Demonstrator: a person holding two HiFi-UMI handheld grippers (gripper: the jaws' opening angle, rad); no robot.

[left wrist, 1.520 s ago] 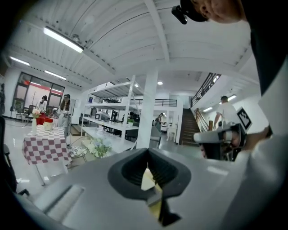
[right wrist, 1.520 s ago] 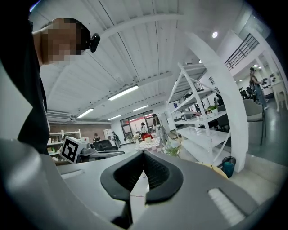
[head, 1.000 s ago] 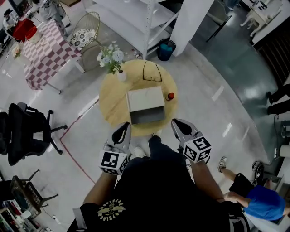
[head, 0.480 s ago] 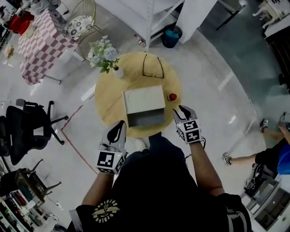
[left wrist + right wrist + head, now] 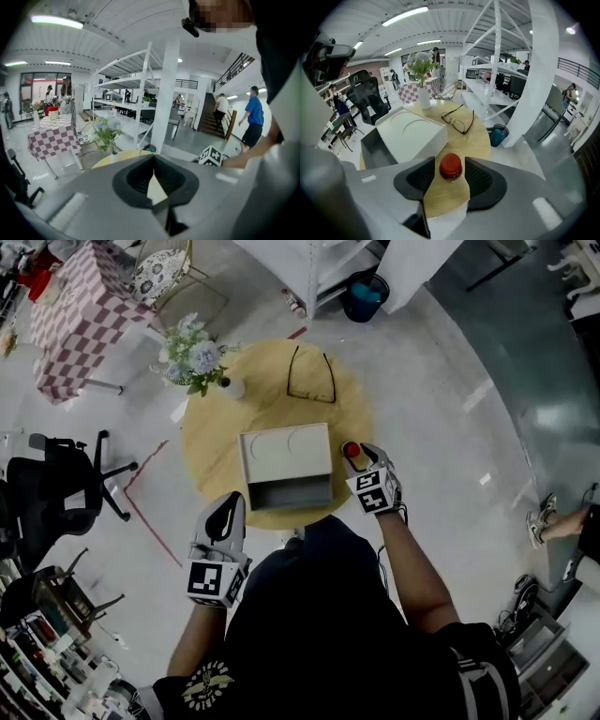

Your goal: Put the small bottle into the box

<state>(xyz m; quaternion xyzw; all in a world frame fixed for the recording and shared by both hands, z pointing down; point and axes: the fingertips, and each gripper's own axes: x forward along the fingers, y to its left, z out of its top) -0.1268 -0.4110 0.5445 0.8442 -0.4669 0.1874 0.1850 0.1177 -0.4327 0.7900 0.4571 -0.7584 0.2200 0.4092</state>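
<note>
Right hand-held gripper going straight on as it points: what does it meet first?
Most likely the bottle. It stands between the jaws of the right hand-held gripper, which have just been opening and look clear of it. Beyond it lies the table.

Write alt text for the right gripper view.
The right gripper has just opened its fingers either side of a small red-capped bottle on a round wooden table, not touching it. Behind lie a white rectangular box, black-framed glasses and a white vase of flowers.

We saw a table point(image 5: 216, 446) topped in pale matt wood, a smooth matt box point(image 5: 286, 451), the small bottle point(image 5: 451, 168) capped in glossy red plastic, and a polished, reflective floor point(image 5: 441, 456).
</note>
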